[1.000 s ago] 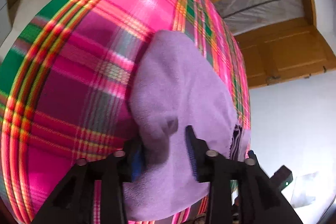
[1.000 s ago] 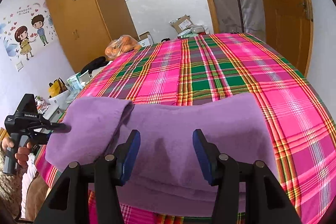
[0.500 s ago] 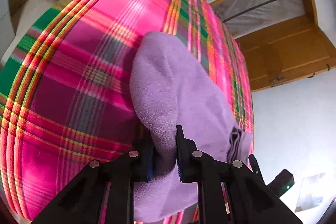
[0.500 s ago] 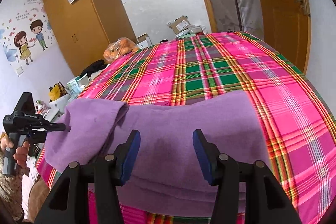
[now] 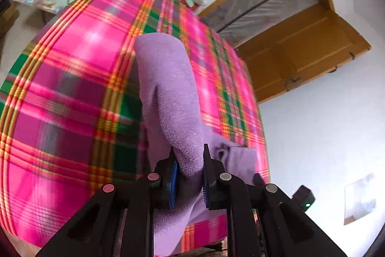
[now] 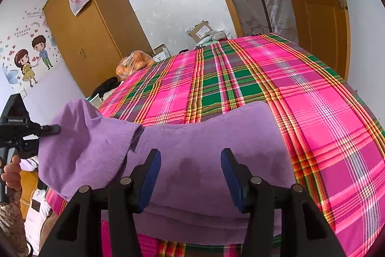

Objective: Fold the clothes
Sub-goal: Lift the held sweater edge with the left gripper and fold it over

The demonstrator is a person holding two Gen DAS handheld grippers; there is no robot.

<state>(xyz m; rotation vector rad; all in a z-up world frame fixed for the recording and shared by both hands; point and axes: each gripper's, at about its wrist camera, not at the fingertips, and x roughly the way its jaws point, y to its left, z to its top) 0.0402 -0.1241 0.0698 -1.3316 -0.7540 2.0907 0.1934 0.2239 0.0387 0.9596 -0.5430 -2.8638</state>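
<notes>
Left wrist view: left hand-held gripper (image 5: 190, 175) pinches purple garment (image 5: 168, 88), lifted off plaid bed (image 5: 72, 88); right hand-held gripper (image 6: 190, 175) spread w/ pads over garment's near edge.

Plaid bedspread (image 6: 240, 78), wooden wardrobe (image 6: 91, 35), bag of oranges (image 6: 134, 62), door (image 6: 315, 4)

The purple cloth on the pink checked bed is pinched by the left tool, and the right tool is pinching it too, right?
Not quite. The left tool does pinch a fold of the purple cloth, which lies on the pink checked bed. But the right wrist view shows the right tool open, its fingers wide apart above the cloth, pinching nothing.
</notes>
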